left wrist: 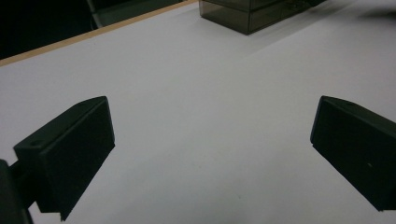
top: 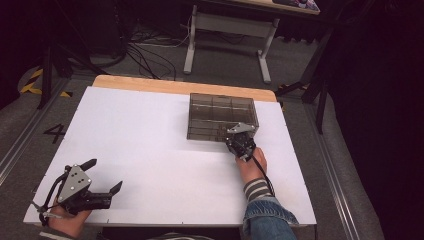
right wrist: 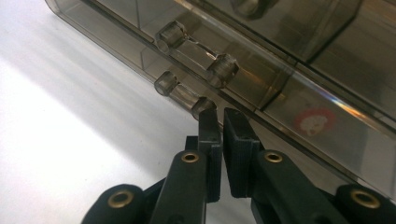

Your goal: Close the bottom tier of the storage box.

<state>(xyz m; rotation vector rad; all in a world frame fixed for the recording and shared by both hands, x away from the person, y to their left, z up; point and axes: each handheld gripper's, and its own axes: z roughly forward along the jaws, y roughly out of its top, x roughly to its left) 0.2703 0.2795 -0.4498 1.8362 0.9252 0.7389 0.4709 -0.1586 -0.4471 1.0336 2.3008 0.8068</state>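
Observation:
A smoky see-through compartment box with its lid down stands at the far right of the white table. My right gripper is at the box's near wall. In the right gripper view the gripper has its jaws almost together, tips beside the lower clasp knob of the box; nothing shows in the thin slit between them. My left gripper rests at the near left corner, jaws wide apart. In the left gripper view it is over bare table, with the box far off.
The table's far edge is a wooden strip. Beyond it, a second desk's white legs stand on the grey floor among cables. A red-and-white sticker shows on the box wall.

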